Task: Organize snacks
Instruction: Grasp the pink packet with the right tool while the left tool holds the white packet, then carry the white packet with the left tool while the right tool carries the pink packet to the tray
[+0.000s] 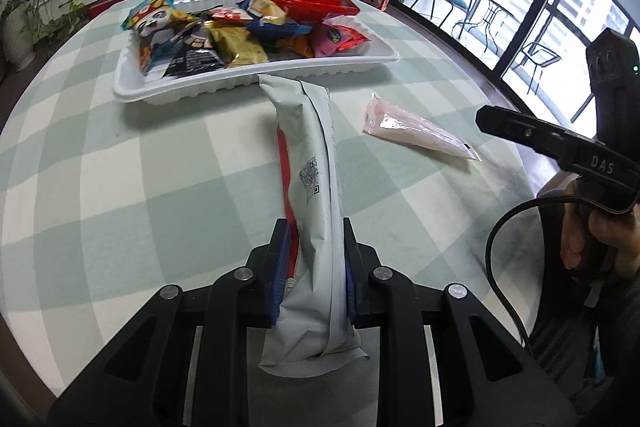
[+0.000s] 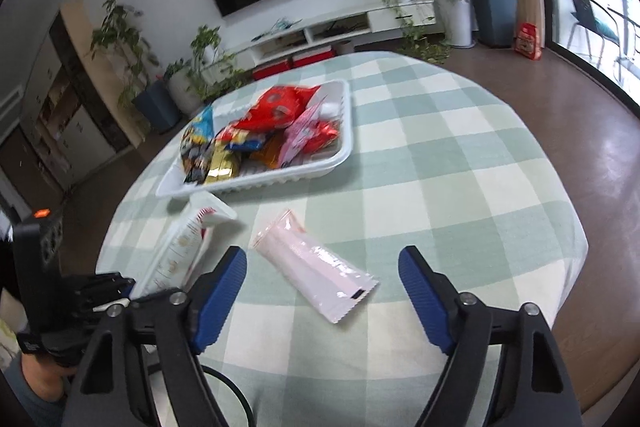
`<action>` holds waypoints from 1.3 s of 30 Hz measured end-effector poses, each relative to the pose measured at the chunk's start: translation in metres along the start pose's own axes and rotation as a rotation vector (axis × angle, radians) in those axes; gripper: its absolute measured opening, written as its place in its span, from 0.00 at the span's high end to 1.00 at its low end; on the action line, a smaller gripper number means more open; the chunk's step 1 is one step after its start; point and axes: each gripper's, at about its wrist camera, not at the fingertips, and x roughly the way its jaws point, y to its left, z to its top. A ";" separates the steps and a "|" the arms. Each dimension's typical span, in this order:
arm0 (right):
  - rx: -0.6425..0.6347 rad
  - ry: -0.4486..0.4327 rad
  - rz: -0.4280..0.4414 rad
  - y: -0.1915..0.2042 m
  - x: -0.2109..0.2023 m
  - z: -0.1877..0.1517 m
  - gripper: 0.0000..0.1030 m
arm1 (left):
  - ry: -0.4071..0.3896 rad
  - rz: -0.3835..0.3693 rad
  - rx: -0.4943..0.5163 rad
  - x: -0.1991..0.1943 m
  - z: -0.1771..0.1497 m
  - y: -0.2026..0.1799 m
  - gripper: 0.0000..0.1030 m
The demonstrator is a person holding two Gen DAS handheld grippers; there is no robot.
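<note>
Left gripper [image 1: 312, 267] clamps narrow on the long white packet [image 1: 310, 167], pads pressing both sides near its tail end. The packet's long axis runs straight ahead of the jaws, its nose just short of the near rim of the white tray [image 1: 248, 85], which is already heaped with snacks. Looks like mid-carry toward the tray; straight ahead is the way in.

Right gripper [image 2: 322, 291] stands wide, nothing between the jaws, nothing touched. The pink sachet [image 2: 316, 265] lies flat on the checked tablecloth [image 2: 460, 187] just ahead of the fingertips, between their lines. Its long axis is skewed, far end left, near end right, so the jaws probably need a roll to close across its width. The right hand is the nearer one.
</note>
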 end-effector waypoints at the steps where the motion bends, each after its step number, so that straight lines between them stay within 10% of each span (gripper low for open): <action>1: -0.032 0.019 -0.004 0.005 0.005 0.001 0.23 | -0.004 -0.005 -0.017 -0.004 -0.004 0.005 0.80; 16: -0.339 0.345 -0.030 0.031 0.080 0.019 0.38 | -0.040 -0.075 -0.095 -0.017 -0.023 0.027 0.80; 22: -0.366 0.348 -0.037 0.033 0.077 0.014 0.41 | -0.043 -0.074 -0.092 -0.015 -0.020 0.028 0.80; 27: -0.391 0.348 -0.034 0.043 0.069 0.007 0.68 | -0.047 -0.075 -0.092 -0.016 -0.019 0.028 0.80; 39: -0.288 0.249 0.043 0.049 0.036 0.012 0.75 | -0.115 -0.081 -0.081 -0.039 -0.001 0.027 0.80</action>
